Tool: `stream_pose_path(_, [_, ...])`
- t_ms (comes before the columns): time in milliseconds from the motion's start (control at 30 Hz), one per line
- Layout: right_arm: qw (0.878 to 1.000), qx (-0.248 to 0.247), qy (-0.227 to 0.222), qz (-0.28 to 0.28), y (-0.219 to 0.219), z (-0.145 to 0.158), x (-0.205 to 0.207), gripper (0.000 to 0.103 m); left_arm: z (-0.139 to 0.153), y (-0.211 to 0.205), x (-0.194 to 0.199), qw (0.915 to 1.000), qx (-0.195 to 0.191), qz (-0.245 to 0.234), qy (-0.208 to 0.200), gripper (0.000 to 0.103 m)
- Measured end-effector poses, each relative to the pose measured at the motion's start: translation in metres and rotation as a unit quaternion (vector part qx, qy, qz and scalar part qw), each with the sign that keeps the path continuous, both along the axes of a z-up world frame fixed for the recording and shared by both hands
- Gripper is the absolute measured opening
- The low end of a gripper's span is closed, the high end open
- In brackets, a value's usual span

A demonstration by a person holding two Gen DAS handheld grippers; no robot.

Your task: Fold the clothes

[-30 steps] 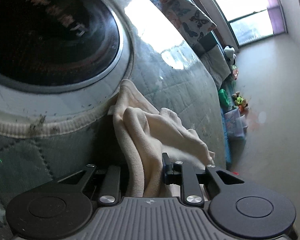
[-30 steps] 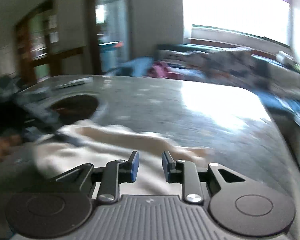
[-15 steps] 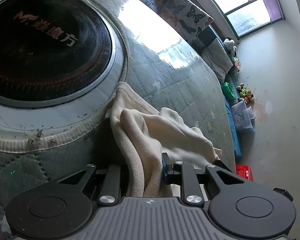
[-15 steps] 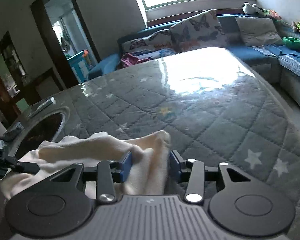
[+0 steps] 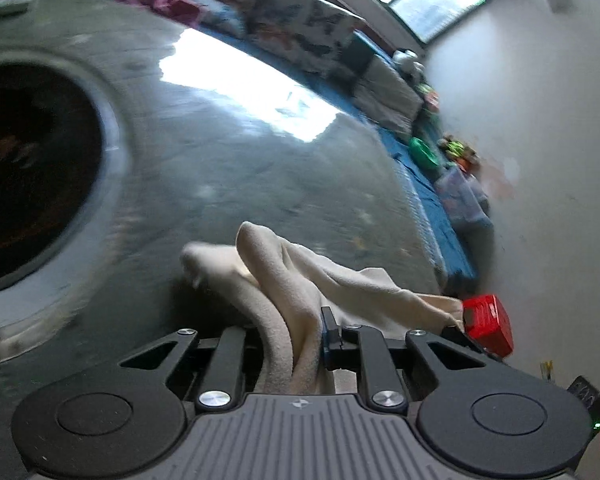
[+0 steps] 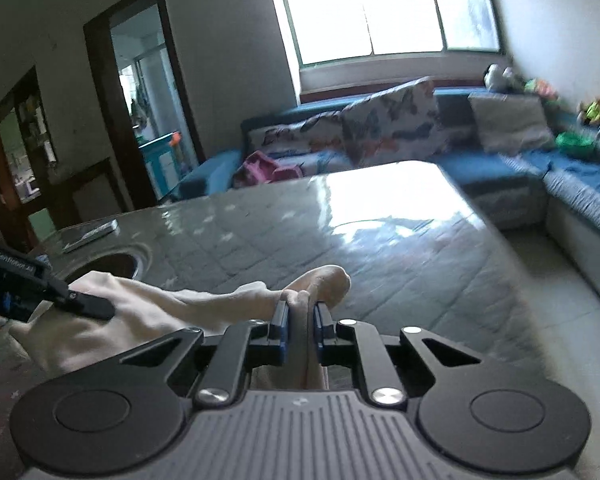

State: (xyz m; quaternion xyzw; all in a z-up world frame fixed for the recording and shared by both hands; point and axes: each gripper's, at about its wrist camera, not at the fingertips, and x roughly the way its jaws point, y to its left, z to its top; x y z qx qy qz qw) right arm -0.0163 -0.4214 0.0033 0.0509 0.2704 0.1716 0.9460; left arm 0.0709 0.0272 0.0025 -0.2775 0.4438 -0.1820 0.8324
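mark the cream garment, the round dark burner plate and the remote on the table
cream garment (image 6: 148, 312): right wrist view, on the flat stretch between the two grippers.
round dark burner plate (image 5: 24, 172): left wrist view, on its dark glass.
remote (image 6: 91, 235): right wrist view, on its top face, far left of the table.

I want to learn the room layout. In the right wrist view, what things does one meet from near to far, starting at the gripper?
right gripper → cream cloth → quilted table cover → butterfly cushion → window
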Motion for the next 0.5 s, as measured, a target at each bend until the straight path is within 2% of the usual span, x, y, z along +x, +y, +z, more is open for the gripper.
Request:
stream_pose_path(267, [0.997, -0.05, -0.027, -0.058, -0.047, 0.032, 0.002, 0.011, 0.014, -0.069, 0.02, 0.9985, -0.007, -0.051, -0.019, 0.018])
stream_pose_path(500, [0.992, -0.092, -0.024, -0.084, -0.071, 0.035, 0.027, 0.011, 0.013, -0.115, 0.038, 0.9967, 0.012, -0.075, -0.028, 0.018])
